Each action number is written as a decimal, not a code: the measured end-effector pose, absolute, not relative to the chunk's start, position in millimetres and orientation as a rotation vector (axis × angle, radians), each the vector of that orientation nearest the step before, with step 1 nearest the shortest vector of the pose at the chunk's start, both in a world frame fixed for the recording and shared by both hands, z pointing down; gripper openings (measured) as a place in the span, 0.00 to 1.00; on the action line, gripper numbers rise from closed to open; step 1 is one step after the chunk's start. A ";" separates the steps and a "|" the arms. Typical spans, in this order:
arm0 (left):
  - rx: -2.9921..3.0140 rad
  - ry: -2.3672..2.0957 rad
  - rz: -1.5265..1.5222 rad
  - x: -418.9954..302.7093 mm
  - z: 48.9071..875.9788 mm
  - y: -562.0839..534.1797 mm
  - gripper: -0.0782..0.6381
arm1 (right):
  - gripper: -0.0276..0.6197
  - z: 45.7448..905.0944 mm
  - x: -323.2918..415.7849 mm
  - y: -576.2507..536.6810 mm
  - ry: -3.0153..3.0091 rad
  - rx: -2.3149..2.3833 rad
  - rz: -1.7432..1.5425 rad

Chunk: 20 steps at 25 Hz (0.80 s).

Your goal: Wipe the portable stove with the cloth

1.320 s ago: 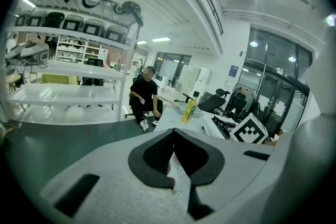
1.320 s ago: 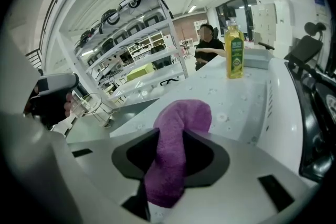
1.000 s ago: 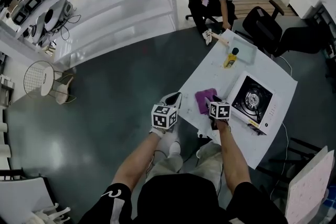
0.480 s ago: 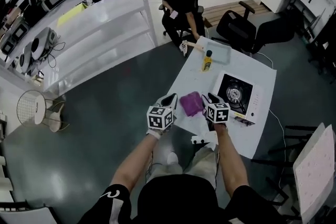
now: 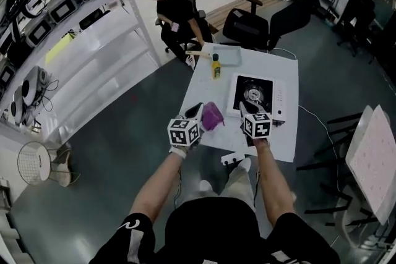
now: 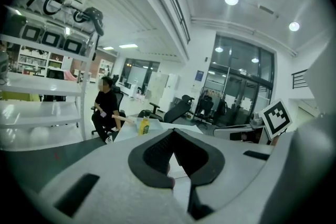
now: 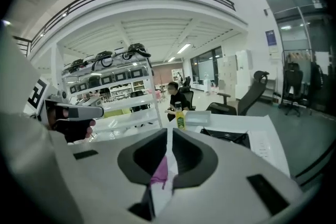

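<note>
Head view gives us our landmark: the portable stove (image 5: 260,96) lies flat on the white table (image 5: 281,139), burner up. The purple cloth (image 5: 212,115) lies bunched on the table just left of the stove and apart from it. We judge it sits there so a short reach can carry it onto the stove top. Beyond the stove's far left corner stands a yellow bottle (image 5: 216,66), with a shallow tray (image 5: 228,55) just behind it.

The left gripper (image 5: 195,111) hangs left of the stove, on the cloth's far side, its tips just beside the cloth. The right gripper (image 5: 245,109) hovers at the stove's near left corner. The two flank the cloth, and we see neither touching it.

In the left gripper view the pads meet at their tips with nothing between them. In the right gripper view the jaws have just been closing, and only a thin slit parts them. We read the purple in that slit as the cloth on the table beyond, not gripped, since the head view shows it apart from that gripper.

Both forearms (image 5: 272,176) reach forward from the body, nearly parallel. The grippers tip a little down toward the table and are held off it.

This would fit the cloth about to be taken up for wiping, or the cloth laid down after a wipe. We cannot tell whether the stove is clean.
</note>
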<state>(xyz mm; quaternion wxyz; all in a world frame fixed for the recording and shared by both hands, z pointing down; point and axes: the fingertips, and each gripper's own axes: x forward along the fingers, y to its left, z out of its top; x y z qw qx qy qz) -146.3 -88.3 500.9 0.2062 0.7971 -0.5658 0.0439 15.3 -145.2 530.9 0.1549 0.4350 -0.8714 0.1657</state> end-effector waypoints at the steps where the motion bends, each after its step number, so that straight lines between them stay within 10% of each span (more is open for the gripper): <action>1: 2.236 -1.563 0.124 -140.0 499.1 -87.1 0.12 | 0.09 528.4 25.6 -141.4 -2.494 1.276 0.474; 20: 2.346 -1.394 0.123 -75.4 487.3 -47.5 0.12 | 0.06 503.3 133.7 -65.1 -2.424 1.554 0.487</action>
